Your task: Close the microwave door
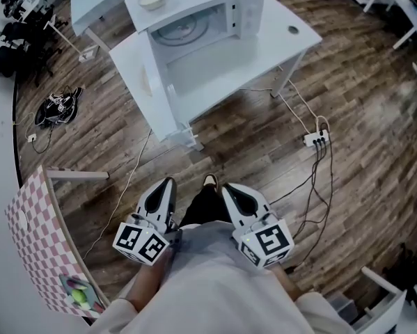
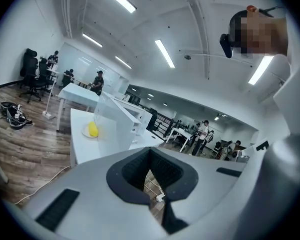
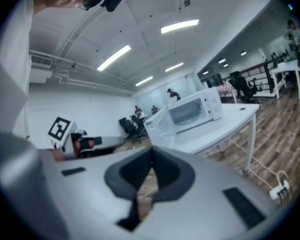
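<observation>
We see a floor [image 1: 375, 138] of brown wood planks with streaky grain and a dull sheen. At upper middle, the table [image 1: 295, 44] is smooth, white and faintly glossy. The microwave [image 1: 215, 5] and its door [image 1: 142, 75] share a smooth white finish; we cannot tell metal from plastic. The left gripper [image 1: 169, 184] and right gripper [image 1: 227, 188] have matt pale-grey plastic shells, and the pads [image 2: 131, 176] look dark, matt and rubbery. At lower left, a pink-and-white checked cover [image 1: 34, 242] looks like cloth.

Bare floor [image 1: 236, 152] up to open microwave door [image 1: 142, 82]; cables [image 1: 318, 179] right
</observation>
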A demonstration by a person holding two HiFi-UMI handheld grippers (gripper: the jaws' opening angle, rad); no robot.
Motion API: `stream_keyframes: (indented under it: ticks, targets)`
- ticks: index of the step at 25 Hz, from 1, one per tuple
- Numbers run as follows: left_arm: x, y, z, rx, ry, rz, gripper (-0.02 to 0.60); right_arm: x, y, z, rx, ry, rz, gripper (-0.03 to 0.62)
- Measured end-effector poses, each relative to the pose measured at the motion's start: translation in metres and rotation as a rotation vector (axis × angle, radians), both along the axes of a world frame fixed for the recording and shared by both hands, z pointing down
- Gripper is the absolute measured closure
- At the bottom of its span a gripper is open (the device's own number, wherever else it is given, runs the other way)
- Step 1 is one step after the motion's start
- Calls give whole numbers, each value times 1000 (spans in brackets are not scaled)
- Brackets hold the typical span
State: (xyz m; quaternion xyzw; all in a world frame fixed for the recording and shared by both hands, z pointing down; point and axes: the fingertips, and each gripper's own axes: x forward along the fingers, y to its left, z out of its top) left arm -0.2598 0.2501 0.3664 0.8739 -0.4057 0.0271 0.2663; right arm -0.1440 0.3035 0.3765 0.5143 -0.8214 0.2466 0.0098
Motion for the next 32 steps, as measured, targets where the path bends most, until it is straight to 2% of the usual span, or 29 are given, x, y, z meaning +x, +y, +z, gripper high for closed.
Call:
stream_keyframes:
  ticks: [6,20,32]
  targets:
    - [-7,-26,7,-6,-20,-42,565,-1,-20,-3,-5,-15,-33,572]
    - [-2,-83,21,-24,-28,-80,565,8,-82,-2,-22,-14,-125,572]
    - [4,-119,29,-59,-39,-92,565,16,-118,5,-50,-21,-142,572]
